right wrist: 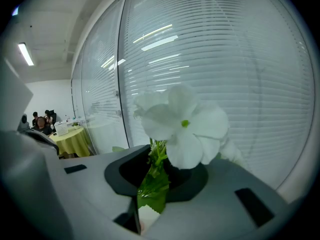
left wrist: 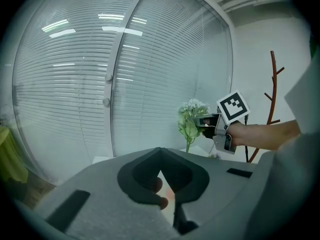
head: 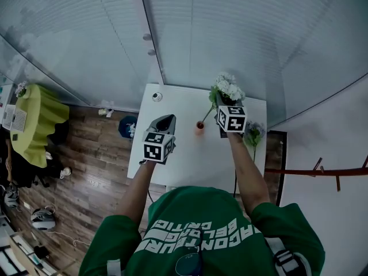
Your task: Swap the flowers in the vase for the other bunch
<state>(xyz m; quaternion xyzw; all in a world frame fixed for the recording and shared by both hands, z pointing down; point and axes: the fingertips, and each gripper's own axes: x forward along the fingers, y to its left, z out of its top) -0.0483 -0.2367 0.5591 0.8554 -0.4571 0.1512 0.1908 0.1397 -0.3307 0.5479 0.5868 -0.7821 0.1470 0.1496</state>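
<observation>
Right gripper view shows the right gripper (right wrist: 156, 176) clamped on the green stems of the white flower bunch (right wrist: 185, 126). One large bloom fills the middle of the frame and hides the rest of the bunch, and the gripper body cuts off the lower ends of the stems. Head view has that bunch held above the far part of the white table (head: 190, 154), with a thin stem slanting down toward the small orange vase (head: 199, 126). Whether its end sits inside the vase's mouth or just above it is too small to tell. The other bunch (head: 253, 134) lies at the table's right edge, partly covered by the person's right forearm, its colour hard to make out. The left gripper (left wrist: 162, 176) hovers over the table's left part, empty. Its jaws are drawn together at the tips, with only a thin slit behind them, and an orange blur shows through that slit.
</observation>
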